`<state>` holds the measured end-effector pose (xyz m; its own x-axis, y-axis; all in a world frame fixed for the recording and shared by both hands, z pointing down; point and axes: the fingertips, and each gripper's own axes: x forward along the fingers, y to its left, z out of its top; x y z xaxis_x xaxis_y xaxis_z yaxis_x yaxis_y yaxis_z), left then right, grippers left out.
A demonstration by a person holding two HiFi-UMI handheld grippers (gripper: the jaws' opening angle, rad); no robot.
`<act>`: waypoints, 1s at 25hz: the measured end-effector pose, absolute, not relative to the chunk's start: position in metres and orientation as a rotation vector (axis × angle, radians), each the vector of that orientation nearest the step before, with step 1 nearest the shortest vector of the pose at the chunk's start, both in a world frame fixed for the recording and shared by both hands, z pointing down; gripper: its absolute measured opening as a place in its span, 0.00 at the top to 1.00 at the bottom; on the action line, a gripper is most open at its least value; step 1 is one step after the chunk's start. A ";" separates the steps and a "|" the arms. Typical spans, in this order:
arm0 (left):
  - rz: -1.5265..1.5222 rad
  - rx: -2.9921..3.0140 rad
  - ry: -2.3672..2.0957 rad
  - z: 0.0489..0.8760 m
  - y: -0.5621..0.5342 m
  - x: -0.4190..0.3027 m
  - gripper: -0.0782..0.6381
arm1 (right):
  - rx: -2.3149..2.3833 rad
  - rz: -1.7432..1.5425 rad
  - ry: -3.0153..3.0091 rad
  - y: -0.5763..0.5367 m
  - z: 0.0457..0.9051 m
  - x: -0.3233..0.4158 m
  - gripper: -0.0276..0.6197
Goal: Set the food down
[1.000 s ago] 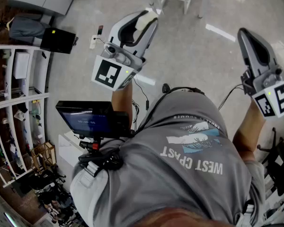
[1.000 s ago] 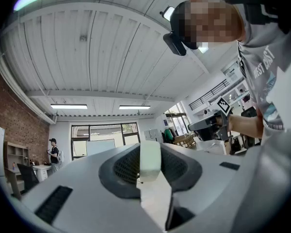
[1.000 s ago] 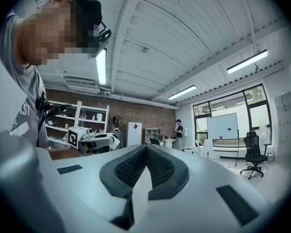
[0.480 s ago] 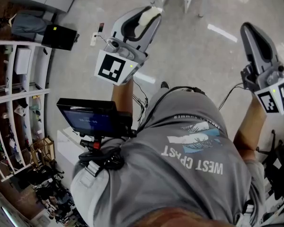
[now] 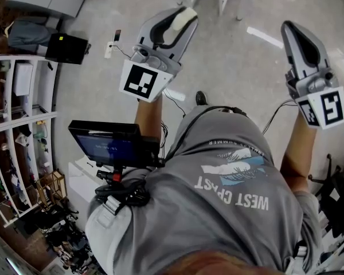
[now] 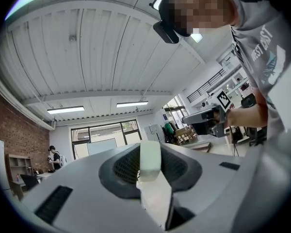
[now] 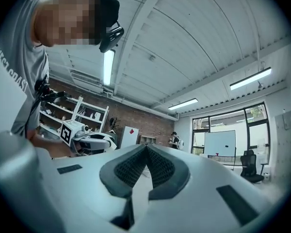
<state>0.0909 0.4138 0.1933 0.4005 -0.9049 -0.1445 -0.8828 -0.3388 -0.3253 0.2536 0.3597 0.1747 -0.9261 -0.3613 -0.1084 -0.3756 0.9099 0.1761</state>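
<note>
Food block (image 6: 150, 160) clamped in left claw (image 5: 182, 20), lengthwise along jaws; right claw (image 7: 146, 149) clenched, empty.

A: Where does the screen (image 5: 106, 144) sit?
B: Near left, right of the shelves (image 5: 23, 113).
A: And the block (image 5: 185, 17)?
B: Far, between the jaws of the left gripper (image 5: 180, 24); the right gripper (image 5: 290, 30) is well apart, far right.

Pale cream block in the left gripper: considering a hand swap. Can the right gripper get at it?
Probably yes: only open air separates the right gripper, which is shut, from the pale cream block in the left gripper; it must open first.
</note>
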 end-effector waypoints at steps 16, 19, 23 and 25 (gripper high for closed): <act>-0.080 -2.349 1.408 0.201 0.357 0.035 0.74 | -0.708 0.307 2.972 0.313 0.189 0.187 0.95; -0.069 -2.358 1.392 0.202 0.347 0.023 0.74 | -0.722 0.317 2.974 0.308 0.187 0.173 0.95; -0.027 -2.380 1.387 0.205 0.338 0.020 0.74 | -0.736 0.322 2.989 0.302 0.186 0.166 0.95; -0.030 -2.391 1.390 0.207 0.333 0.019 0.74 | -0.738 0.323 2.994 0.297 0.184 0.164 0.95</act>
